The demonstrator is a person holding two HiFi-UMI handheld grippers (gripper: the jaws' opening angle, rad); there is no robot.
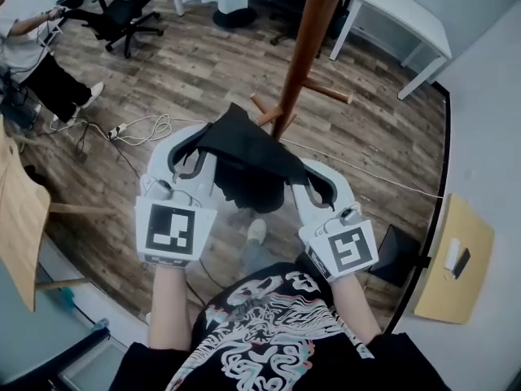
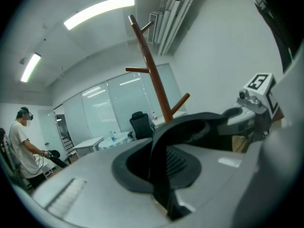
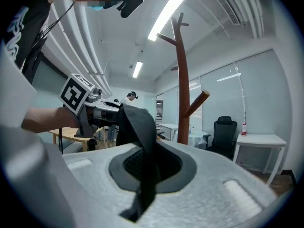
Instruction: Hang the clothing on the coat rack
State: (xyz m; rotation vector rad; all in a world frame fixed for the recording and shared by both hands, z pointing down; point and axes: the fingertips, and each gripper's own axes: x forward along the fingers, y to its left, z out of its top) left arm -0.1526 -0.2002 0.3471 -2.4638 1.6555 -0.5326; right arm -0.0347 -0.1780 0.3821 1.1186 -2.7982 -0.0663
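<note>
The black garment (image 1: 244, 149) is off the floor (image 1: 203, 63) and held up in the air between the two claws, just in front of the rack (image 1: 313, 39), so the pick-up looks done and the hanging itself is not. The left claw (image 2: 164, 194) is pressed together on a fold of the cloth, which runs up out of its jaws as a dark strip; the right claw (image 3: 142, 194) pinches another fold the same way. In the head view the fabric spans from one claw to the other and sags a little between them, with its top edge close to the rack's lower pegs (image 1: 330, 90) but resting on none of them. No part of the garment touches the pole or a peg as far as any view shows. What is left, as I judge it: bring the cloth over a peg, let it settle there, then let both claws go and check that it stays.
</note>
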